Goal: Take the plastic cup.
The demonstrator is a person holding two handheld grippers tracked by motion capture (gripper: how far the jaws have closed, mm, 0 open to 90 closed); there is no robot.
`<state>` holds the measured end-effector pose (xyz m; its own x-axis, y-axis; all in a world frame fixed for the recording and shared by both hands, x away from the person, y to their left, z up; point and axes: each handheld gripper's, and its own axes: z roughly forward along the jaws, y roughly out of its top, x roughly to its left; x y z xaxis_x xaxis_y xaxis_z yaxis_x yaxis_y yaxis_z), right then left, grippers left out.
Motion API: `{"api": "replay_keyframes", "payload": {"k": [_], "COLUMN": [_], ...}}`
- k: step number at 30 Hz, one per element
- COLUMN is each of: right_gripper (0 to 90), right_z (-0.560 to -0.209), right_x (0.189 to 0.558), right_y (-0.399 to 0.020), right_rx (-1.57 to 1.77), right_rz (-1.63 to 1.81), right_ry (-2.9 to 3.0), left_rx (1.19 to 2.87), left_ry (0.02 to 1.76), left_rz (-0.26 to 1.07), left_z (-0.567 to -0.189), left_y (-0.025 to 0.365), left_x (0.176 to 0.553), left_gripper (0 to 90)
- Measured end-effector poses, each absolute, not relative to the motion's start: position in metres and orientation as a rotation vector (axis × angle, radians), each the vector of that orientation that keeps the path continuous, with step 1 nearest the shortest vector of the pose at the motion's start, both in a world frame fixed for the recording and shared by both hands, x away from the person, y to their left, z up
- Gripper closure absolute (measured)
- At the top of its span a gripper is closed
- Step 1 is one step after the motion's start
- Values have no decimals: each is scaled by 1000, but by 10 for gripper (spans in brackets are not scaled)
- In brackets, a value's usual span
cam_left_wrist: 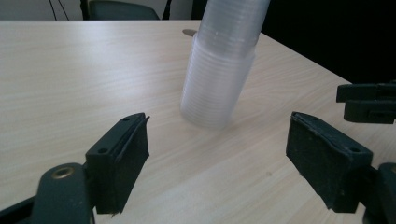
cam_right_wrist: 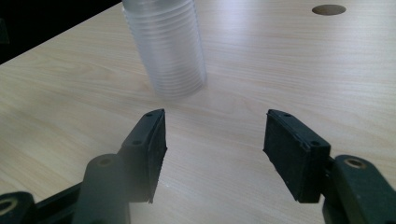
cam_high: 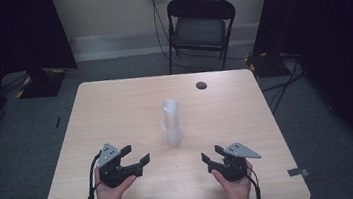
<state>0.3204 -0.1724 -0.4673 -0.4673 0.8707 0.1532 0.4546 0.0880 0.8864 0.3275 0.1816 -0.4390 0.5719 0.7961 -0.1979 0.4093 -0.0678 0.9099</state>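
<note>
Your left gripper (cam_high: 137, 155) rests at the near edge of the wooden table (cam_high: 115, 111), held in your left hand (cam_high: 108, 193), with its two black jaws spread wide and nothing between them. Your right gripper (cam_high: 212, 153) sits opposite it, held in your right hand (cam_high: 234, 186), its jaws likewise spread and empty. The stack of clear plastic cups (cam_high: 172, 121) stands upright on the table ahead of both grippers, roughly between the lines along which they point, and apart from each. In the left gripper view the stack (cam_left_wrist: 219, 70) rises just beyond the open jaws, slightly toward the right-hand jaw, and the tips of your right gripper (cam_left_wrist: 366, 100) enter at the right edge. In the right gripper view the stack (cam_right_wrist: 166, 46) stands beyond the left-hand jaw, clear of both pads. A round dark cable hole (cam_high: 201, 85) lies in the tabletop past the stack, toward the far edge. Beyond the table, further from both grippers, a black folding chair (cam_high: 200, 29) stands against the wall.
</note>
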Motion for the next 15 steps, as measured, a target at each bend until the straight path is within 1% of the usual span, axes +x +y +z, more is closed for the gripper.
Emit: {"api": "replay_keyframes", "payload": {"k": [10,13,15], "right_gripper": [389,390,389], "right_z": [-466,-466,-466], "right_x": [320,319,319], "right_y": [-170,-169,-167], "right_rx": [1294,1287,1286], "right_rz": [1372,1373,1374], "right_ry": [1970,1980,1984], "left_rx": [1707,1704,1712], "left_ry": [980,974,966], "left_rz": [401,386,387], "left_z": [-429,-426,-422], "left_y": [171,167,163], "left_x": [345,350,355], "left_gripper": [198,170,170]}}
